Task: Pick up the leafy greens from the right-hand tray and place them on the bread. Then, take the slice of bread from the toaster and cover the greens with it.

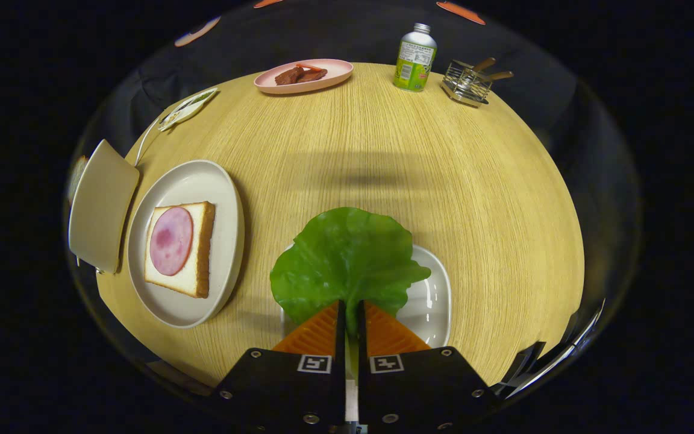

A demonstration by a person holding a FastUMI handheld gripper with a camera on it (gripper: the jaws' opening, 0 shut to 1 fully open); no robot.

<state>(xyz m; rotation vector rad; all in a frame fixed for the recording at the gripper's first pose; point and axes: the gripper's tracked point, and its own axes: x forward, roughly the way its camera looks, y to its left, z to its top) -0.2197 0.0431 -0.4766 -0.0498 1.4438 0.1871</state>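
A green lettuce leaf (344,259) fans out just ahead of my orange fingers (323,328), held by its stem end. My gripper (350,310) is shut on the leaf, which hangs over the white tray (434,298) below it. To the left, a slice of bread (181,248) topped with a round of pink ham (171,240) lies on an oval white plate (217,187). Beyond that plate's left side stands the beige toaster (101,205); the slice inside it is hidden from here.
At the far side of the round wooden table (383,150) sit a pink plate (303,76) with brown meat pieces, a green bottle (415,58) and a wire rack (466,81). A small packet (187,109) lies near the toaster's cord.
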